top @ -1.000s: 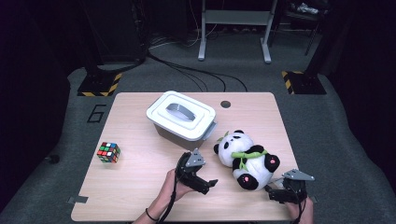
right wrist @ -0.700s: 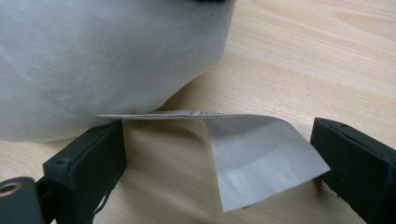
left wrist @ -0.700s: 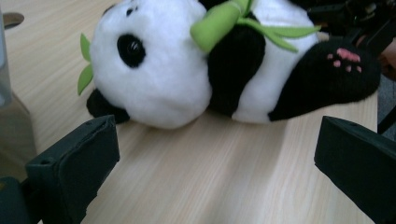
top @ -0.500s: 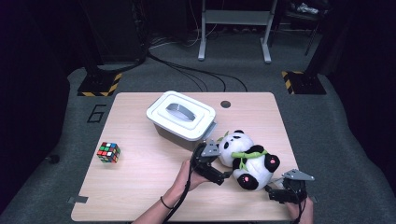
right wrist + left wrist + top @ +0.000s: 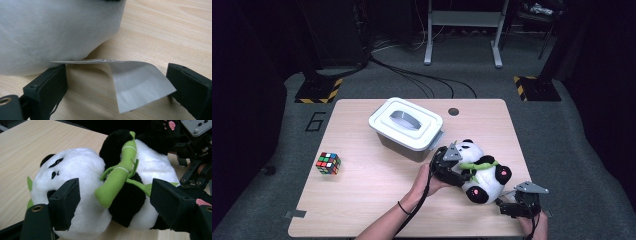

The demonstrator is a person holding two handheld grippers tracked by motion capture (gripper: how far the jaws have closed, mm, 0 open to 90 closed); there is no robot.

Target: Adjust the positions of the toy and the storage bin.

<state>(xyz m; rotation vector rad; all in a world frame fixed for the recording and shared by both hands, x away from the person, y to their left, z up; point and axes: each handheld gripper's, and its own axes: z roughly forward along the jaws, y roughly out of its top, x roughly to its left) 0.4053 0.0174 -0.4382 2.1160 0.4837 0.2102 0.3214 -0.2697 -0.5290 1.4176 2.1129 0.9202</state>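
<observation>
A black-and-white panda plush (image 5: 482, 175) lies on its side on the wooden table (image 5: 377, 185), right of centre, hugging a green bamboo stalk (image 5: 117, 177). My left gripper (image 5: 459, 172) is pressed up to the panda's near side. In the left gripper view it stands open (image 5: 115, 207), one jaw by the head and the other by the belly of the panda (image 5: 82, 170). My right gripper (image 5: 503, 205) rests low at the front right edge, open (image 5: 115, 90). Between its jaws lies the plush's white fabric tag (image 5: 140, 82), under the white body (image 5: 50, 32).
A white lidded bin (image 5: 407, 126) stands just behind the panda, close to my left gripper. A Rubik's cube (image 5: 328, 163) sits at the table's left side. A round cable hole (image 5: 454, 111) is near the back edge. The other gripper (image 5: 197, 145) shows behind the panda.
My left gripper has travelled right and forward across the table until its open jaws straddle the panda. The right gripper has stayed in place.
</observation>
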